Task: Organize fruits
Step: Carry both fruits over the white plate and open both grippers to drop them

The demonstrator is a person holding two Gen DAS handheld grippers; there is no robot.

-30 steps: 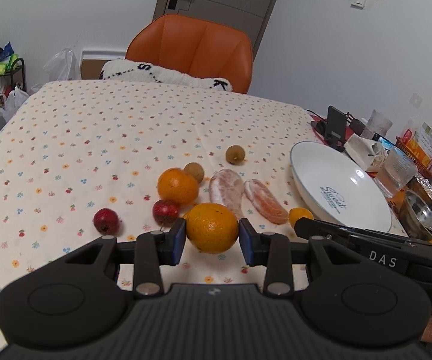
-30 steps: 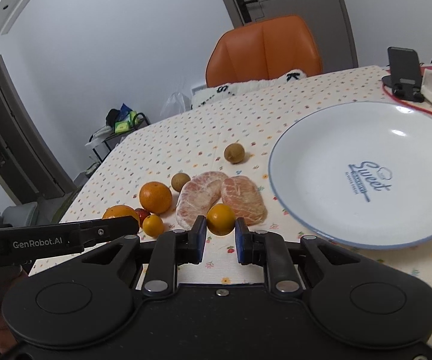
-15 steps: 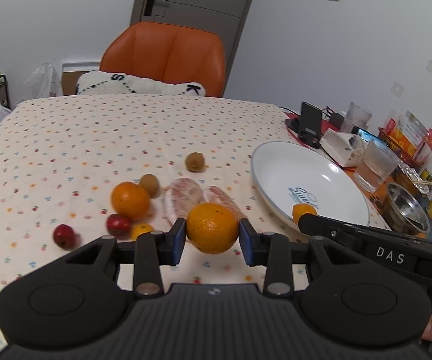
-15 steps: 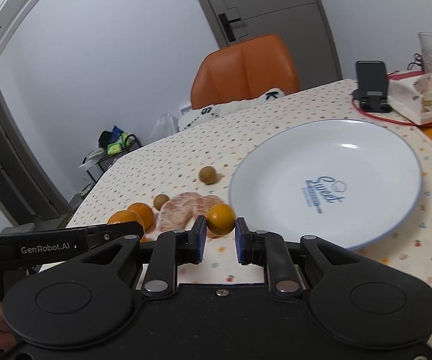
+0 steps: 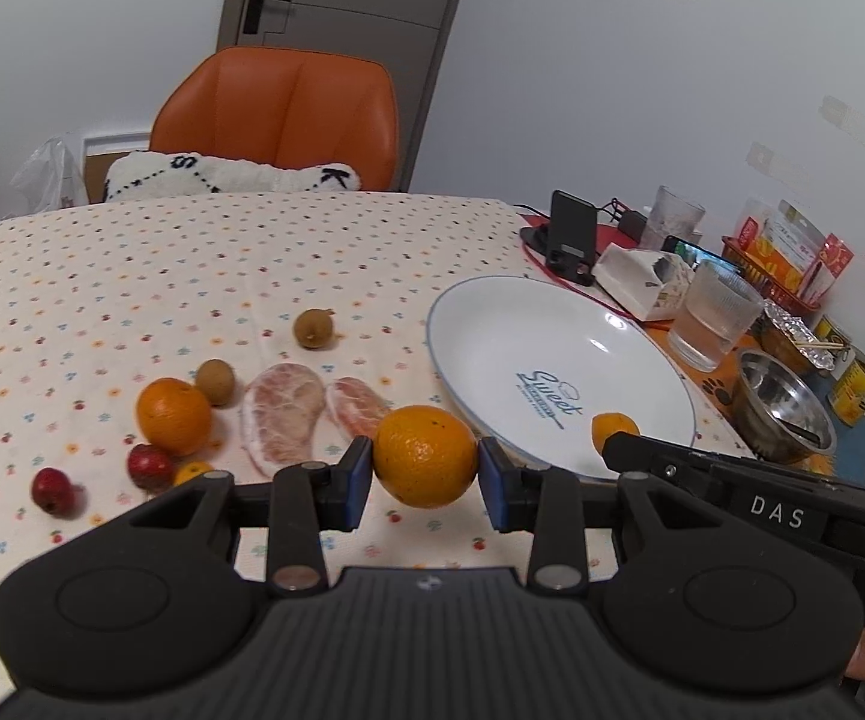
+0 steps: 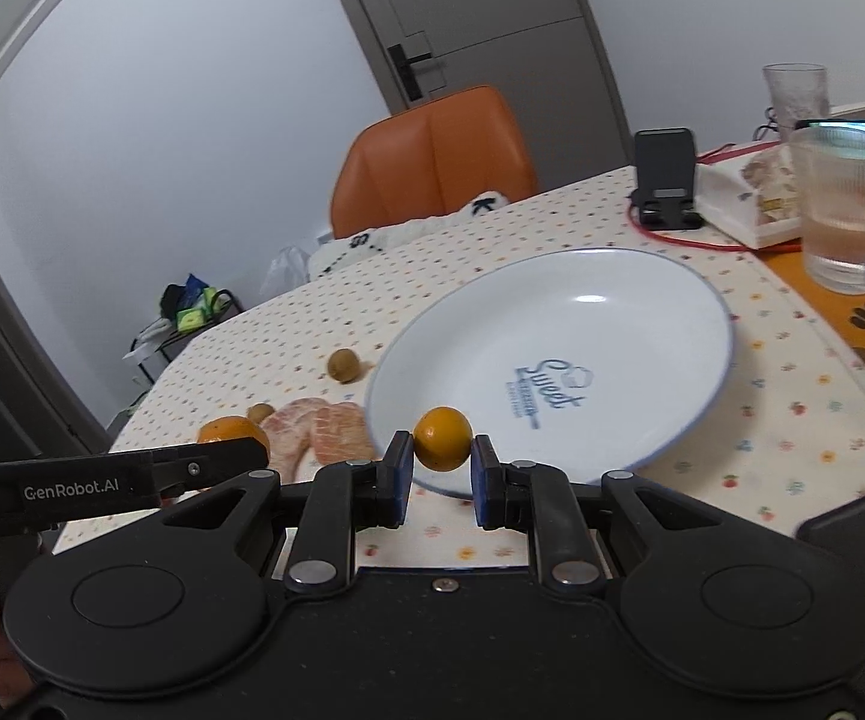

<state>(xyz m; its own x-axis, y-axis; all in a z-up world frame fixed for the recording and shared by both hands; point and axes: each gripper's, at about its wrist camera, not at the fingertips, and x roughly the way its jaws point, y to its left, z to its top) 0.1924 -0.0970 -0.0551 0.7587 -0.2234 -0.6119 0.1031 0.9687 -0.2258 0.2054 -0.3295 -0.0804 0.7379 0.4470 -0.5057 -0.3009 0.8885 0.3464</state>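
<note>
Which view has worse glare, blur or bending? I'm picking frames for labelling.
Left wrist view: sharp in the middle, the orange in the left hand-held gripper crisp; mild sheen on the plate; door and walls bow at the edges. Right wrist view: brighter glare spot on the plate, chair soft, door frame strongly curved; small orange clear.

White plate (image 5: 600,354) with blue rim and lettering; cream tablecloth (image 5: 132,264) with small multicoloured dots; orange chair (image 5: 279,114); grey door (image 5: 342,18).
</note>
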